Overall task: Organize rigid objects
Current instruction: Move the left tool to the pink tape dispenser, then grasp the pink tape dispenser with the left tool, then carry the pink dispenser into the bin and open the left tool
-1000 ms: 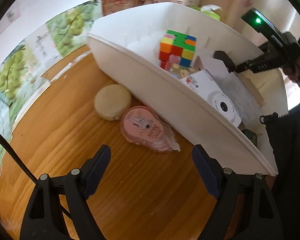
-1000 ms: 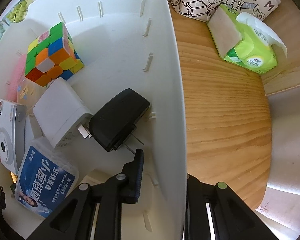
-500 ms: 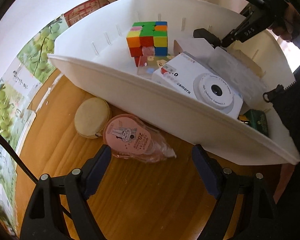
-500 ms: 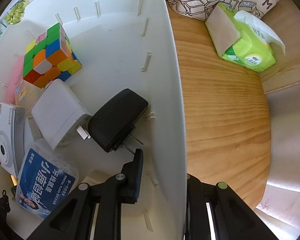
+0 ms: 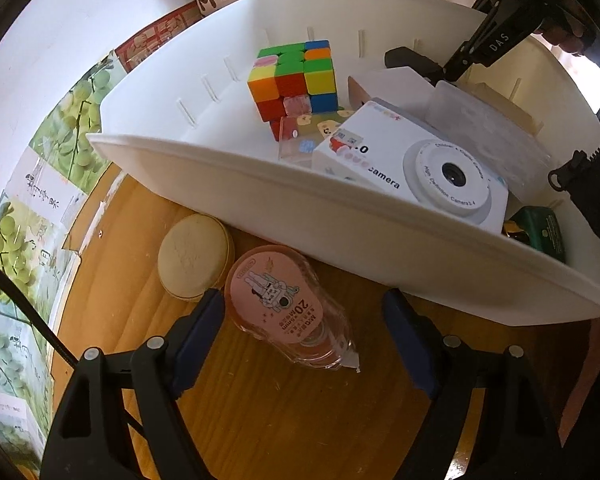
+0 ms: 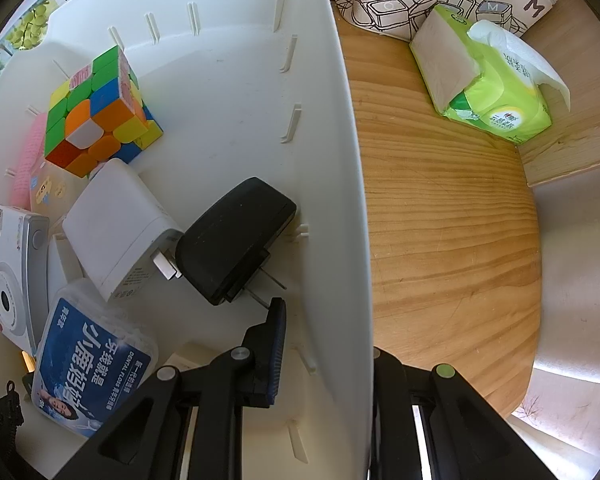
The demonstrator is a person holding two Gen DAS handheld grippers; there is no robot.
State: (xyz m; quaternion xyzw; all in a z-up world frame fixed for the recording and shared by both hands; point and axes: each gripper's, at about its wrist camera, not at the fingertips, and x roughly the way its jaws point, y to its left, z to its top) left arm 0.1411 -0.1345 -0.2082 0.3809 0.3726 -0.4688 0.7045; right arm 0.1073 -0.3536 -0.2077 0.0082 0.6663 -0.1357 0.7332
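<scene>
Correction tape (image 5: 286, 312) in its pink, clear-cased dispenser lies on the wooden tabletop (image 5: 260, 420), just outside the near wall of the white bin (image 5: 380, 236), and it looks like the next thing to go in. Beside it, touching or nearly so, sits a round cream-coloured case (image 5: 194, 256), also waiting on the wood. Most of the sorting seems done: inside the bin I can see a colour cube (image 5: 294, 76), a white toy camera (image 5: 416, 170), a white charger (image 6: 120, 228), a black plug adapter (image 6: 236, 236) and a blue-labelled floss box (image 6: 88, 364). So by my reckoning two pieces are left outside.

The left tongs (image 5: 302, 340) are released and pointing steeply down at the tabletop, their jaws having just closed in a little, with the correction tape between them. The left pad stands right against the round end of the dispenser; the right pad is clear of it, so nothing is gripped yet.

The right tongs (image 6: 324, 344) are clenched on the bin's far wall, one pad inside and one outside, presumably steadying it while the other hand works
</scene>
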